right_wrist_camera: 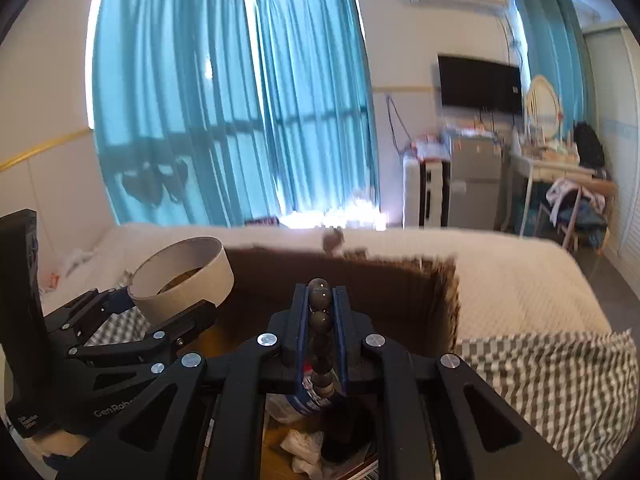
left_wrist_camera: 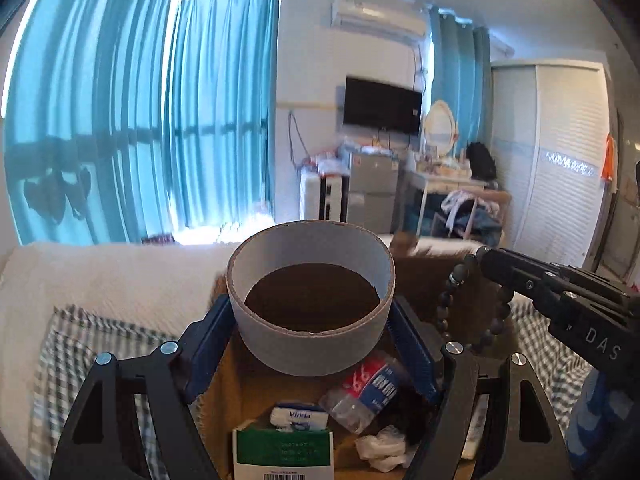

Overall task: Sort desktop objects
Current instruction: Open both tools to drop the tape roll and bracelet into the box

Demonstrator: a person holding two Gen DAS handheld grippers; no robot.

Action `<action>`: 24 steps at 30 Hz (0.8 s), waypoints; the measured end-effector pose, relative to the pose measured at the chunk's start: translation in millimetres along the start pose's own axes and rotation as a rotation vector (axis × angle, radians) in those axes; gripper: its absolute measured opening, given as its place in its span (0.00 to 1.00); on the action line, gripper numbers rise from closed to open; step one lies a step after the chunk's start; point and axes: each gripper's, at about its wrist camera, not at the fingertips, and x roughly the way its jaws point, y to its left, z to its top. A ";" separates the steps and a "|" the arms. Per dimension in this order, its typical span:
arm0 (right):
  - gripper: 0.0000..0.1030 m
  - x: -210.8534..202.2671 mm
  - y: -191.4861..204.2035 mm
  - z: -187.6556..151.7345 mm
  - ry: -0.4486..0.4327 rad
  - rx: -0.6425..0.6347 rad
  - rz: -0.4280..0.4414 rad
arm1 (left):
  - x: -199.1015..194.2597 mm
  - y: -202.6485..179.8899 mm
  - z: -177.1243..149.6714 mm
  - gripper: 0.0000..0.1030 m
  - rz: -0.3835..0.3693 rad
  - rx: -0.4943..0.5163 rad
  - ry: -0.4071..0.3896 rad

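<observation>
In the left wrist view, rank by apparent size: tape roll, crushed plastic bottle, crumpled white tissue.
1. Tape roll, by far the largest, though nearest the lens.
2. Crushed plastic bottle.
3. Crumpled white tissue, close to the bottle; partly hidden.

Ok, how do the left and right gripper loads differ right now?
The left gripper holds a wide tape roll, jaws spread far apart; the right gripper is nearly shut on a thin bead string. The roll is rigid; the beads dangle. Both hang over the cardboard box.
</observation>
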 end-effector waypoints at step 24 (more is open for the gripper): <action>0.34 -54.8 -1.2 6.6 -0.037 0.031 -0.045 | -2.1 -6.3 -2.0 0.92 0.043 -0.018 0.079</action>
